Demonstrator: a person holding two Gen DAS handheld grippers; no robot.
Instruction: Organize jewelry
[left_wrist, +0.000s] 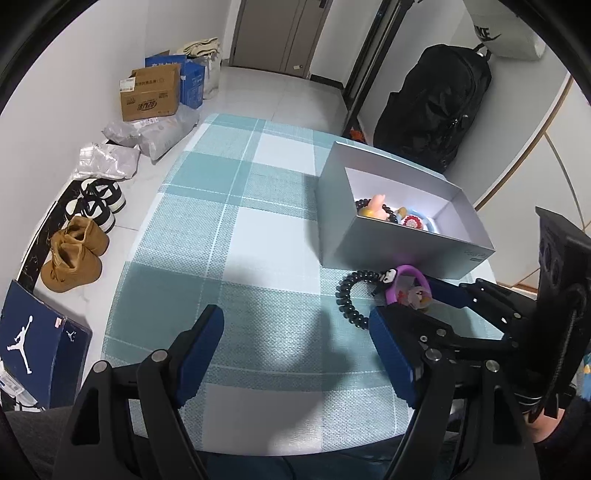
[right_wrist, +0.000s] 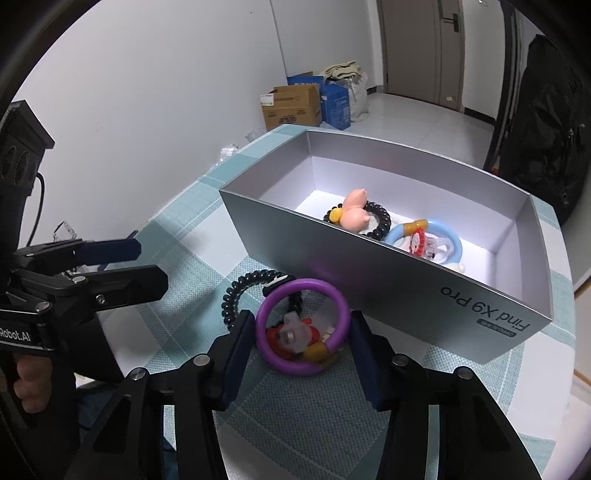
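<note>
**Purple bangle bracketed, box waiting just behind**

Nearest the right wrist camera, the right gripper (right_wrist: 301, 345) stood open, its two blue pads flanking the purple bangle (right_wrist: 334, 306) on either side; whether either pad touched the ring could not be told, and nothing was yet clamped. The bangle lay flat on the checked desk (right_wrist: 314, 417), just in front of the grey box (right_wrist: 388, 280), with a translucent charm (right_wrist: 293, 334) and an amber bead (right_wrist: 317, 350) sitting inside its loop. It looked like a light, stiff, smooth plastic hoop, so it would probably slip under a loose pinch. The likely best hold was across the ring's outer edges, as the pads were set, or on one section of the band, keeping clear of the dangling charm.

Overlapped by the bangle's far left edge lay a black beaded bracelet (right_wrist: 236, 291), also in front of the box. It seemed strung and floppy, likely to sag when lifted, and could be dragged along if the bangle snagged it.

Left of the box, the left gripper (left_wrist: 295, 347) hung open over bare cloth, holding nothing.

Inside the box lay another black bead bracelet (right_wrist: 382, 221) with a pink charm (right_wrist: 355, 212), and beside it a pale blue bangle (right_wrist: 452, 242) with a red-and-white charm (right_wrist: 419, 242).
</note>
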